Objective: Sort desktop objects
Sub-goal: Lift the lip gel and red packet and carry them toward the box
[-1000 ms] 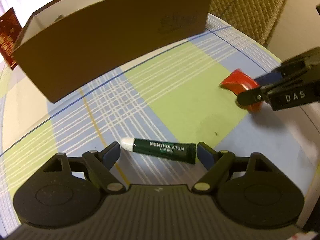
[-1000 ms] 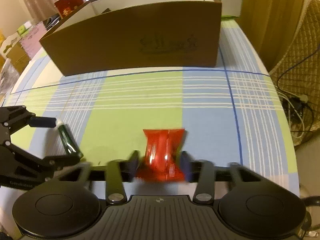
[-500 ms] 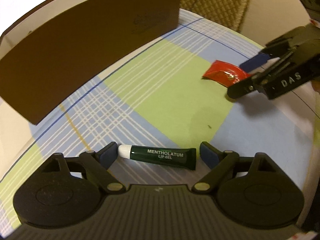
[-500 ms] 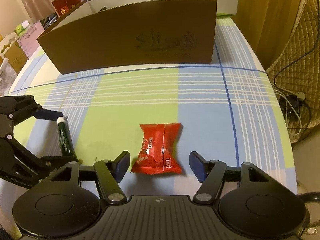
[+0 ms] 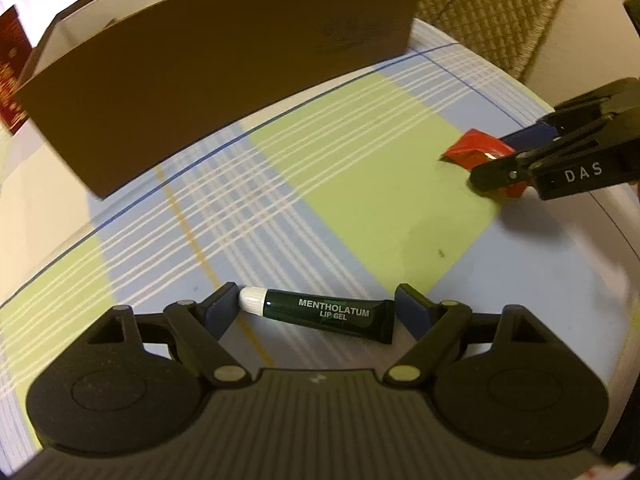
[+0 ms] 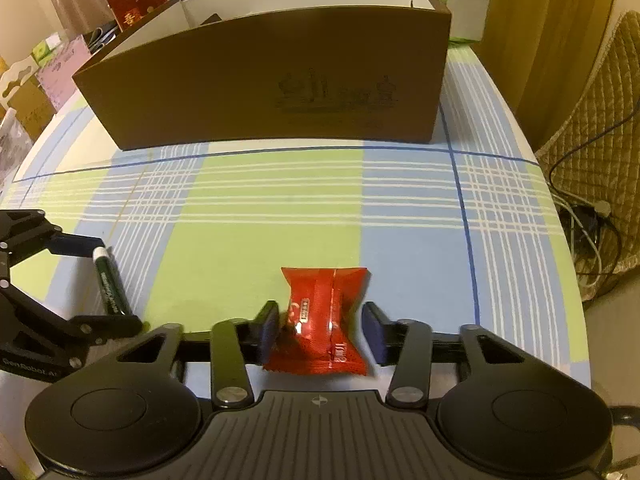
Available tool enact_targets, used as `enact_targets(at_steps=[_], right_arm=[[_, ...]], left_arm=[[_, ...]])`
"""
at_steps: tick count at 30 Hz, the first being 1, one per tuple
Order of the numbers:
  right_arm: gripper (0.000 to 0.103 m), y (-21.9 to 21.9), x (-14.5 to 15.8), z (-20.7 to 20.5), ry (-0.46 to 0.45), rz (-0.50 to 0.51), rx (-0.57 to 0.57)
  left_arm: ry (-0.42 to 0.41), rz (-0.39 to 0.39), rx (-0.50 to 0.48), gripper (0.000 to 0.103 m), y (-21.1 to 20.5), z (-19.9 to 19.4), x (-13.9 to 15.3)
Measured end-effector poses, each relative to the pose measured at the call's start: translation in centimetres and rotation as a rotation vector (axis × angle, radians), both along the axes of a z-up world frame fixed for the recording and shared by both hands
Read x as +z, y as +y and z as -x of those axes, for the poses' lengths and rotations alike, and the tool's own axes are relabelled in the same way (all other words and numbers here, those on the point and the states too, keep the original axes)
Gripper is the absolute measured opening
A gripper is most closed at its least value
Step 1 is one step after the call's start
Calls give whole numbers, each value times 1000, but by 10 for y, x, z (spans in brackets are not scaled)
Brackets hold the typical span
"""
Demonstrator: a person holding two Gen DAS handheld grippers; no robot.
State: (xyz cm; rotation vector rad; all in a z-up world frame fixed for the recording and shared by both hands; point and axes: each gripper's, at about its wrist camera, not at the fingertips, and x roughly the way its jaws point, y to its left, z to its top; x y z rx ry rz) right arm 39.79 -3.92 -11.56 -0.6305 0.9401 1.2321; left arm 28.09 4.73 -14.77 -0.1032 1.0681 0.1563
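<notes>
A dark green Mentholatum lip gel tube [image 5: 326,315] with a white cap lies on the checked tablecloth between the fingers of my left gripper [image 5: 316,310]. The jaws stand close to both tube ends, the left pad at the cap. The tube also shows in the right wrist view [image 6: 110,280]. A red candy wrapper [image 6: 322,322] lies between the fingers of my right gripper [image 6: 322,328], whose jaws have narrowed around it, the left pad touching. The wrapper shows in the left wrist view [image 5: 478,152] beside the right gripper.
A long brown cardboard box [image 6: 272,80] with white inner compartments stands across the back of the table. A woven chair [image 6: 604,120] and cables [image 6: 588,216] are off the right edge. Small boxes [image 6: 44,68] sit at the far left.
My right gripper's jaws have narrowed around the red wrapper after standing wide open half a second ago. My left gripper's jaws have closed in slightly on the tube.
</notes>
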Motion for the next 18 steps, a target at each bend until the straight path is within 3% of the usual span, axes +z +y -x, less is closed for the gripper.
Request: enact_targets(at_steps=[9,18], right_arm=[[26,0,-2,10,-20,14,44],[25,3,15,18,31,-28,76]], left_arm=[[10,-21,97,81,11,19,5],[-72,-3,148,81,18,27,40]])
